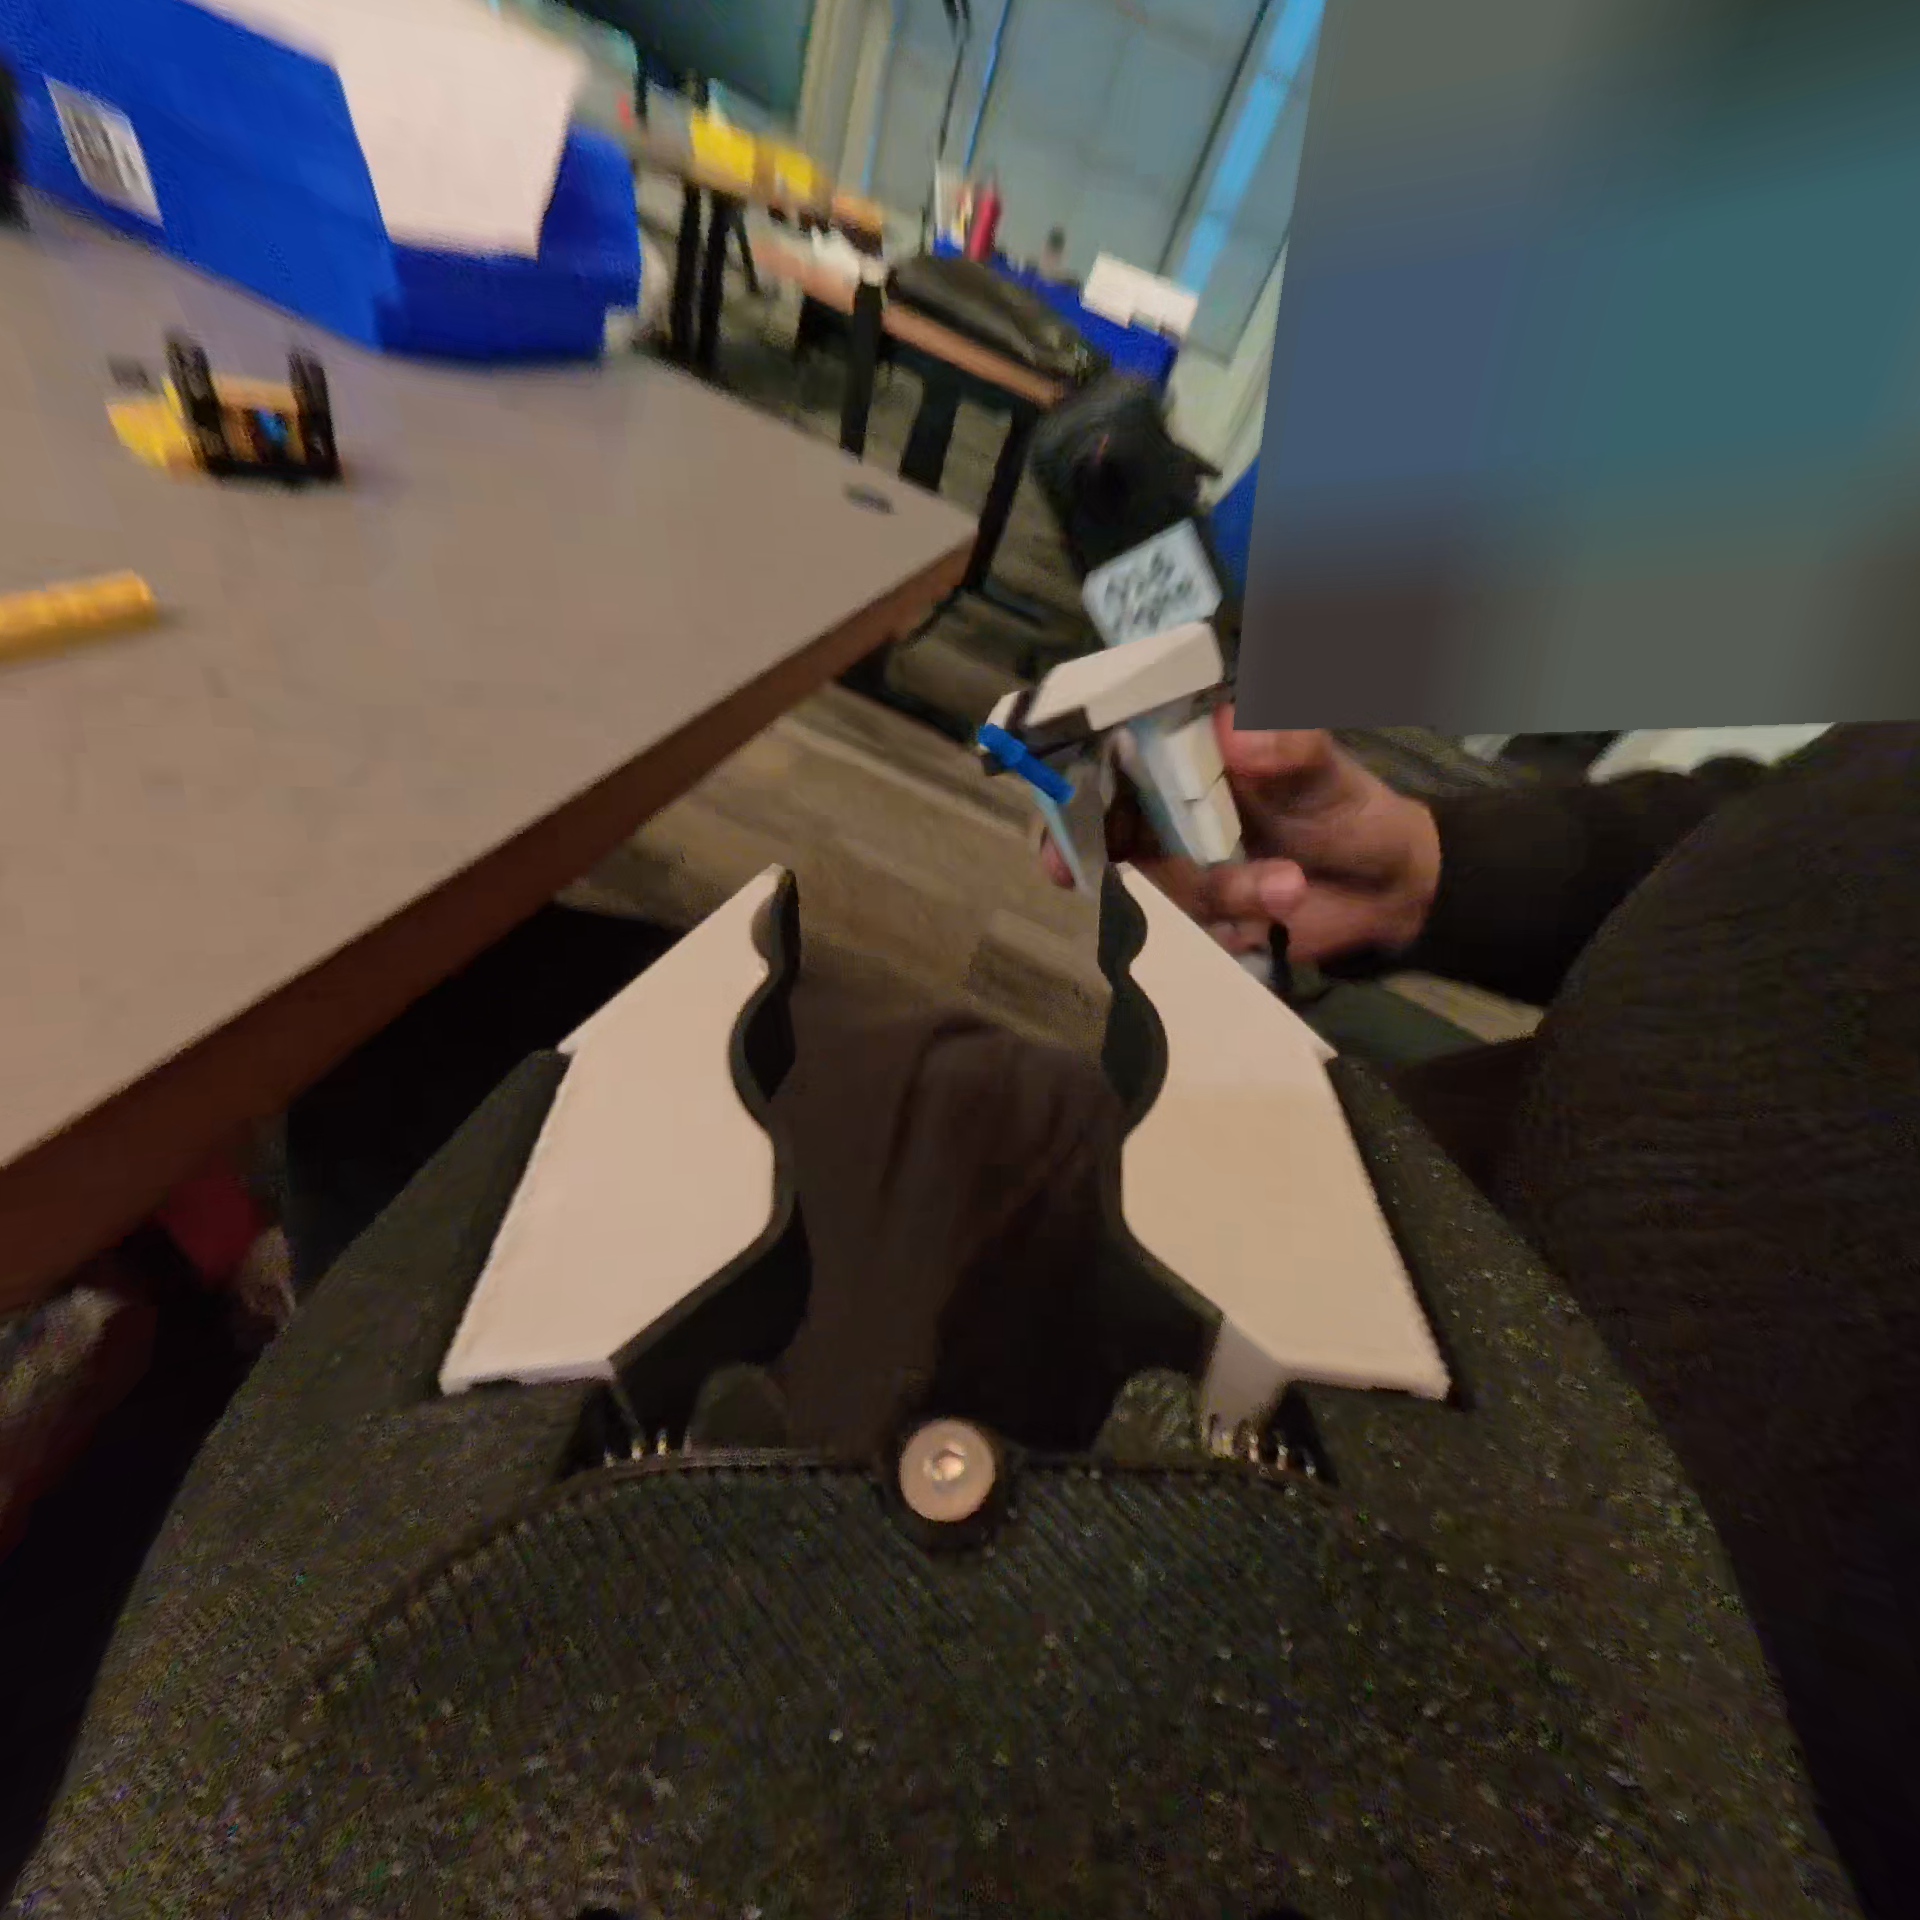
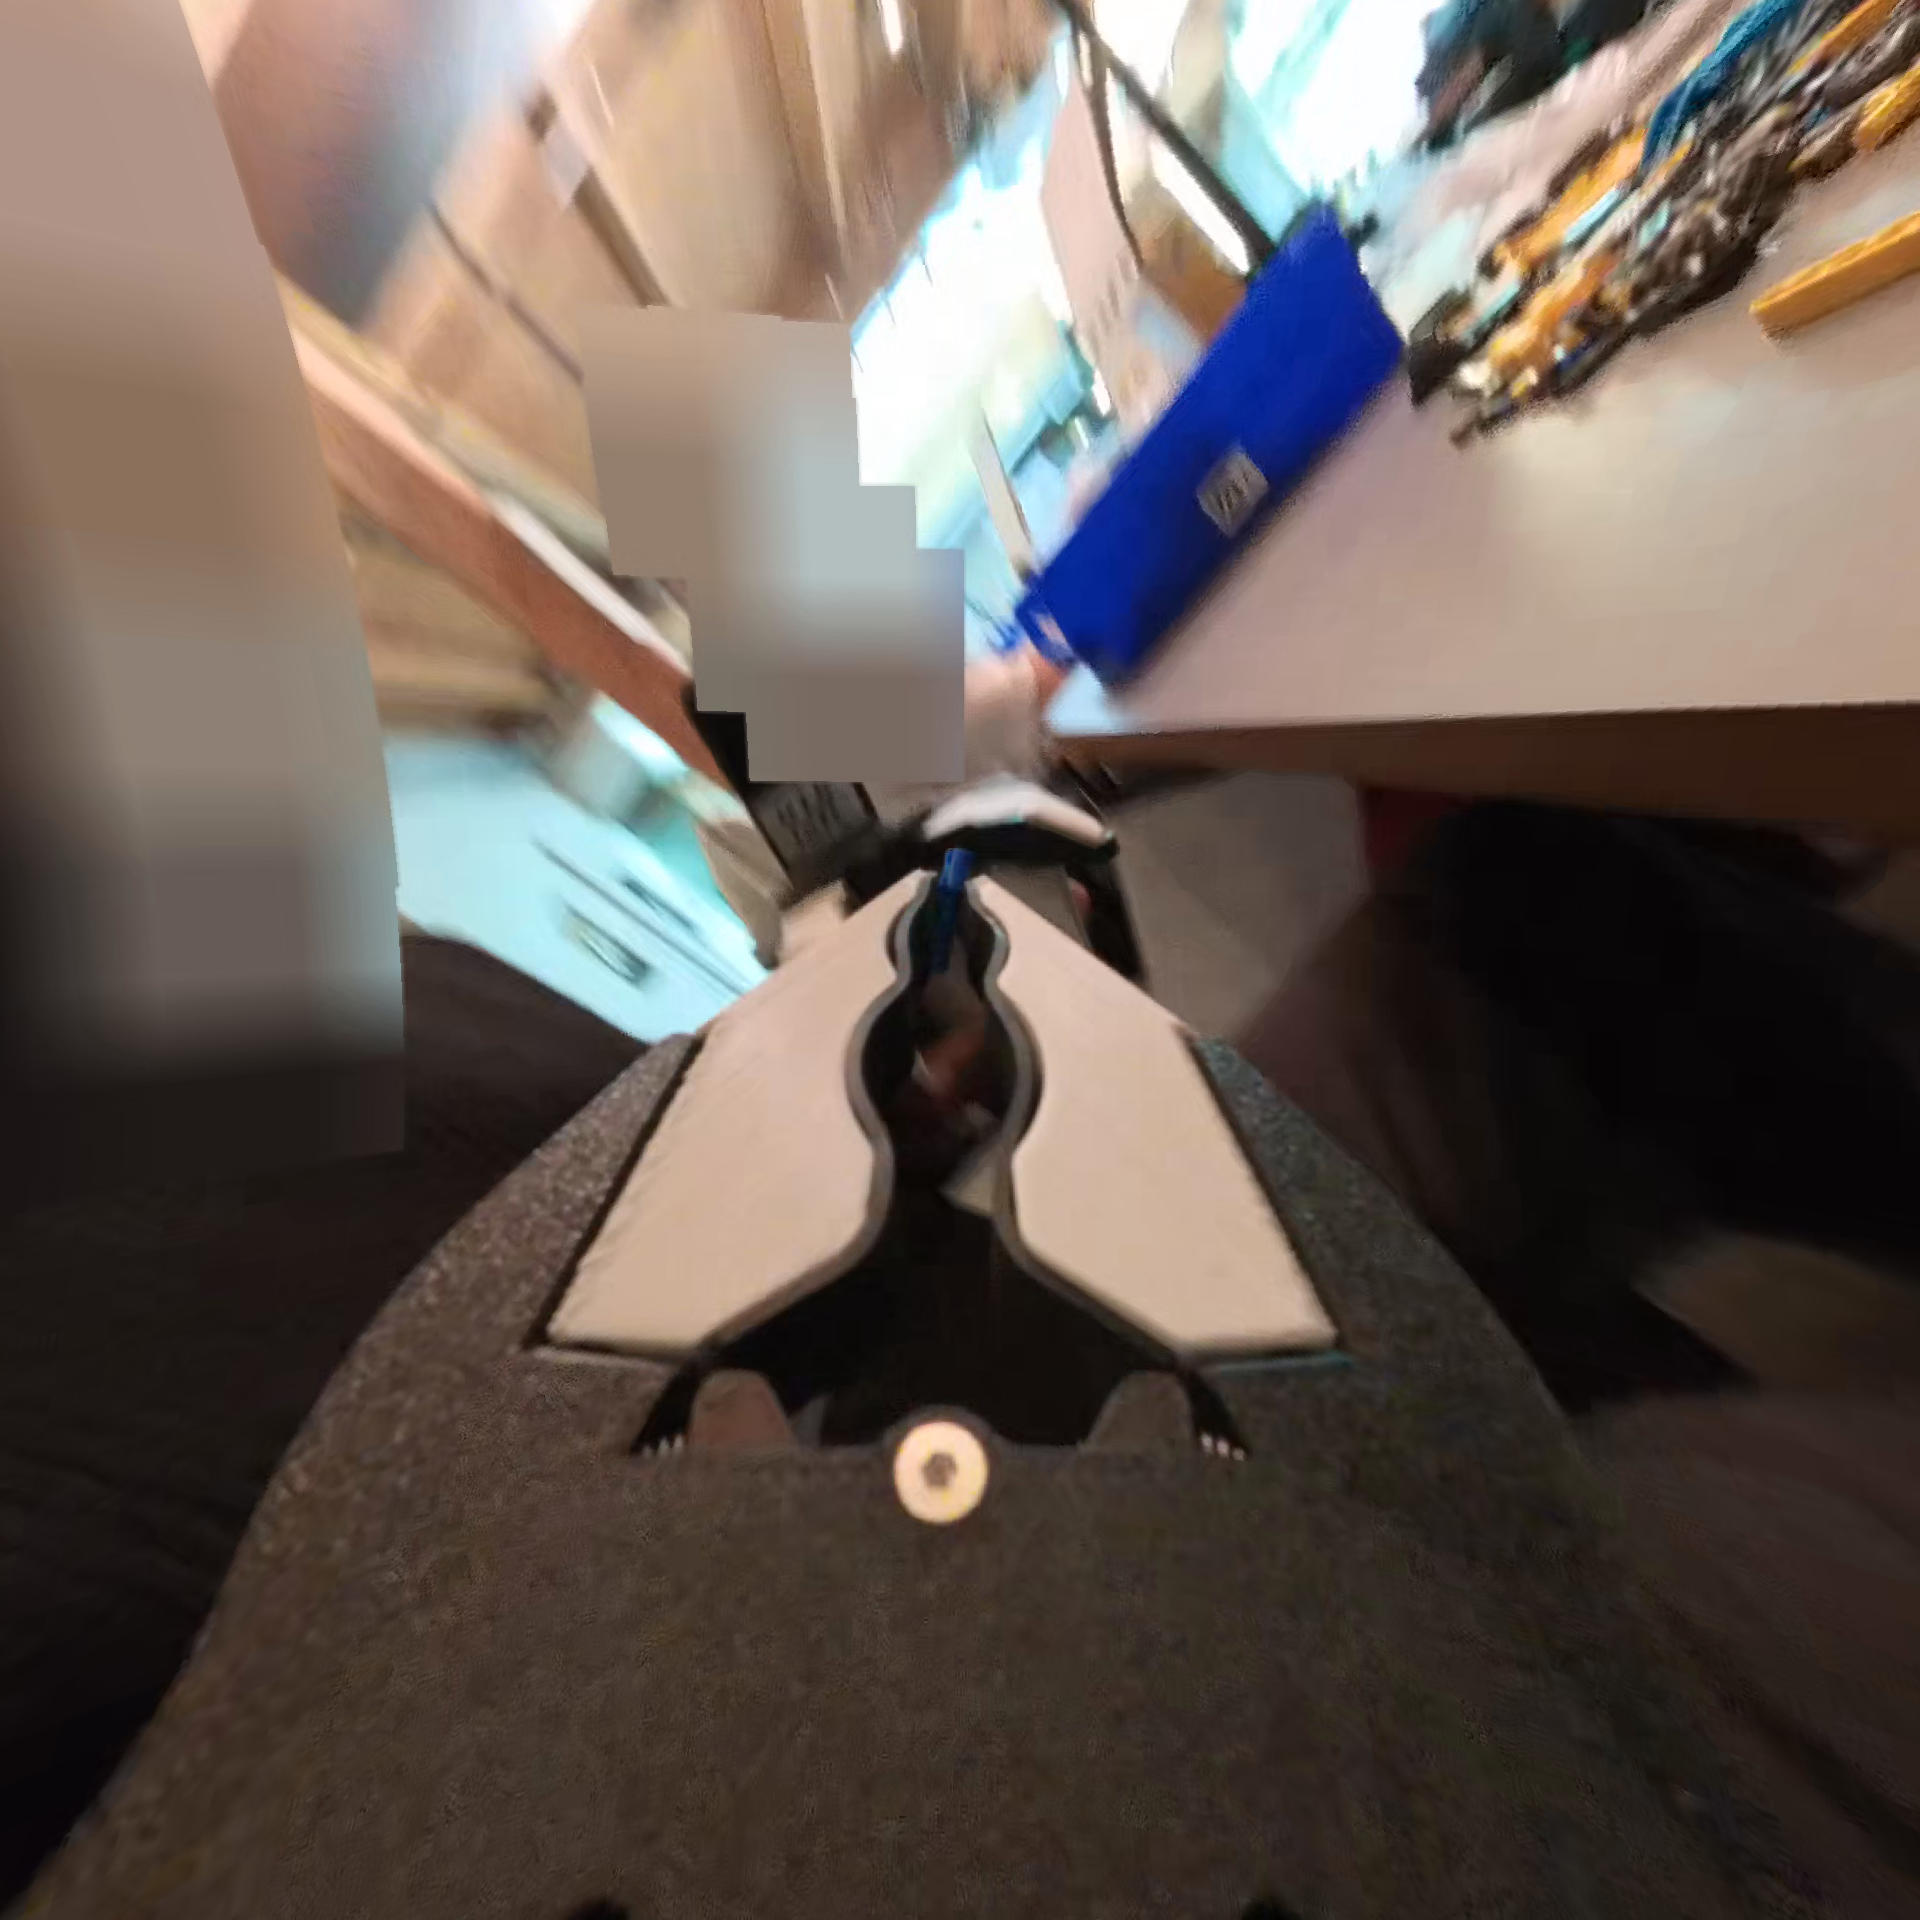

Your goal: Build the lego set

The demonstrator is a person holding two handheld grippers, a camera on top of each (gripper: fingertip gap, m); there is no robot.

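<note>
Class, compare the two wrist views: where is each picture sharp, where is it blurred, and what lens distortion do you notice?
Left wrist view: the open left gripper is sharp; the grey table and blue plastic bin are smeared. Right wrist view: motion blur is heavier, streaking the blue bin and the room, while the right gripper, shut on a small blue piece, is only soft. Both are wide-angle and bend straight edges.

Two grippers, one table, one blue bin.

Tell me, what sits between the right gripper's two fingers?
A small blue piece is pinched at the tips of the right gripper; the right wrist view shows it.
</note>
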